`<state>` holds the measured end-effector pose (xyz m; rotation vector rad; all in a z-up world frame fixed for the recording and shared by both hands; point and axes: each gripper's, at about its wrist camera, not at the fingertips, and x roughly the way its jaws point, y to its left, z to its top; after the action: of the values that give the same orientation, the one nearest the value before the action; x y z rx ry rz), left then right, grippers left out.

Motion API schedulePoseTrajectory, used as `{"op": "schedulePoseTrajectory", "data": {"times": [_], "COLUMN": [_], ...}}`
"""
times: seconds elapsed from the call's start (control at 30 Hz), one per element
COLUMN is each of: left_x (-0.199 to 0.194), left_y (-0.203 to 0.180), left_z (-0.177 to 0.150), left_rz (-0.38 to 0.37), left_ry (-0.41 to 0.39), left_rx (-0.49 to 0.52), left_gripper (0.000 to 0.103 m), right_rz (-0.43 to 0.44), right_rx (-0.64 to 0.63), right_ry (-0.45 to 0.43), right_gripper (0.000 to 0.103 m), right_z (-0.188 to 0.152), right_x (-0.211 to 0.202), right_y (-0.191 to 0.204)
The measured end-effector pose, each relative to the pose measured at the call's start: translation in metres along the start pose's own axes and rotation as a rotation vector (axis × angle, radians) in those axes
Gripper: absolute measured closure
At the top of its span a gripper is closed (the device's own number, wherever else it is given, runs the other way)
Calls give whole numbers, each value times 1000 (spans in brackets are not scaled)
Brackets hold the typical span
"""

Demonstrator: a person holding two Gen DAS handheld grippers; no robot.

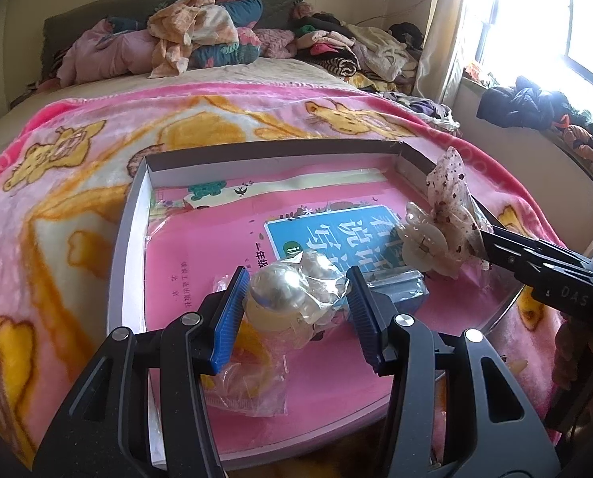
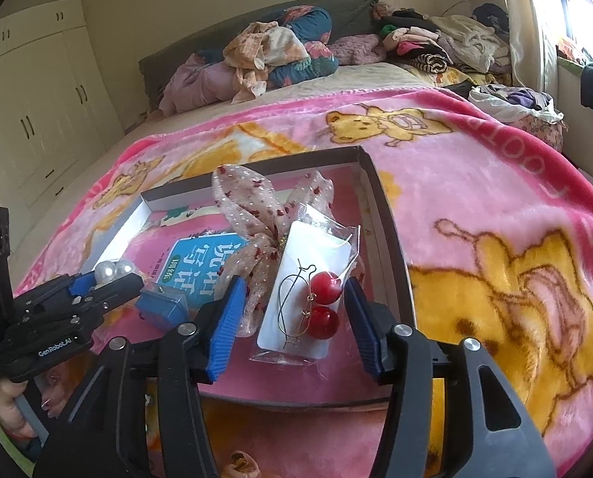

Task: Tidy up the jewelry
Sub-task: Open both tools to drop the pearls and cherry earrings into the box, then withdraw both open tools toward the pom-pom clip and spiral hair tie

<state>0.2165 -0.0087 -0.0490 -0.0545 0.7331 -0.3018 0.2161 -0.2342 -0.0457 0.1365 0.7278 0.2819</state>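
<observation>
1. Left tongs (image 1: 294, 310): pinching the bagged pearl earrings (image 1: 296, 290) above the box (image 1: 133, 215).
2. Right tongs (image 2: 292, 318): spread, pads clear of the cherry earring card (image 2: 312, 302) lying between them inside the box.

Black angular grippers (image 1: 294, 314) — ribbed blue pads (image 2: 226, 328), silver screws, white "GenRobot.AI" lettering on one side

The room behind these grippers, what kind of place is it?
Most likely a home bedroom. The work sits on a bed under a pink cartoon-bear blanket, with piled clothes against the headboard and built-in wardrobes along the wall.
</observation>
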Motion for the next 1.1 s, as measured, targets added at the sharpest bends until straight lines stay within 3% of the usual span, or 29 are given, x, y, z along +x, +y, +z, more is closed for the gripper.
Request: {"op": "schedulePoseTrajectory", "data": {"times": [0.1,0.67,0.87,1.1], "left_x": [0,-11,-18,-30], "left_y": [0,6,2,-2], "left_z": [0,-3,-3,-4], "left_rz": [0,10,9,0], "left_ry": [1,-14,-27,-54], "left_rx": [-1,3,2,7], "left_gripper": [62,50,43,28], "right_rz": [-9,-18,-26,-30], "right_rx": [-5,35,36,40], "right_ry": [-14,-58,-74,-97], "right_gripper": [40,23,18,12], "right_z": [-1,-4,-7,-13], "right_x": [-5,-28,-38,-54], "right_y": [2,-3,-1,2]}}
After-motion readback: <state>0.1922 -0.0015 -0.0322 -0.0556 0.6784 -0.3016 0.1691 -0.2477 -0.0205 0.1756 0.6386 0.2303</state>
